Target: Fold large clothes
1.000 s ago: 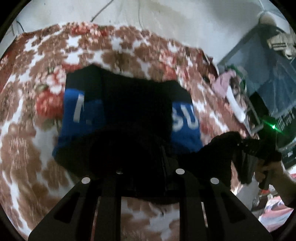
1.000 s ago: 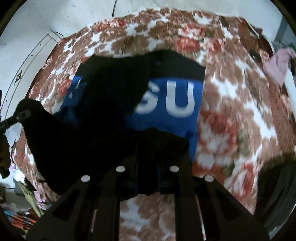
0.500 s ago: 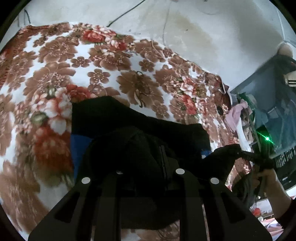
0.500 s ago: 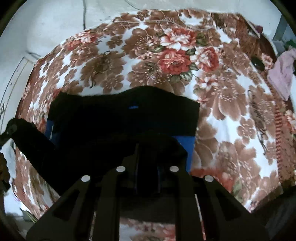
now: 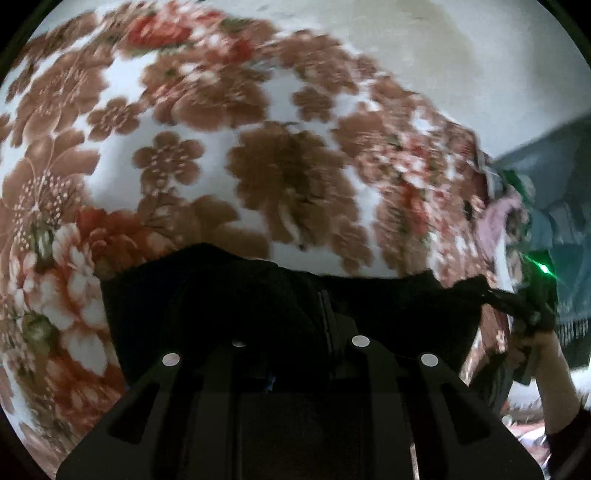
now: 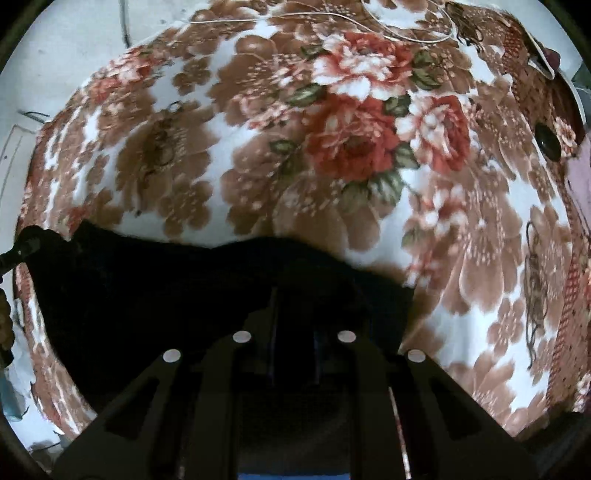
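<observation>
A large black garment [image 5: 388,306] with a blue panel lies on a floral bedspread [image 5: 258,147]. My left gripper [image 5: 295,299] is shut on one bunched corner of the garment, its fingers buried in the dark cloth. In the left wrist view, my right gripper [image 5: 517,306] pinches the other corner at the right edge, with a hand [image 5: 550,354] behind it. The right wrist view shows the garment [image 6: 166,295] stretched taut between my right gripper [image 6: 293,306], shut on the cloth, and my left gripper [image 6: 22,247] at the far left. Only black fabric faces up.
The bedspread [image 6: 332,129] runs ahead to a pale wall [image 5: 461,55]. A pink cloth [image 5: 495,221] and blue-grey fabric [image 5: 565,221] sit off the right side. A small dark round object [image 6: 546,142] and a thin white cable [image 6: 369,22] lie near the far right corner.
Both grippers carried the held edge forward across the bed and lower. The blue panel with white letters is now covered by black fabric, and more bare bedspread shows ahead.
</observation>
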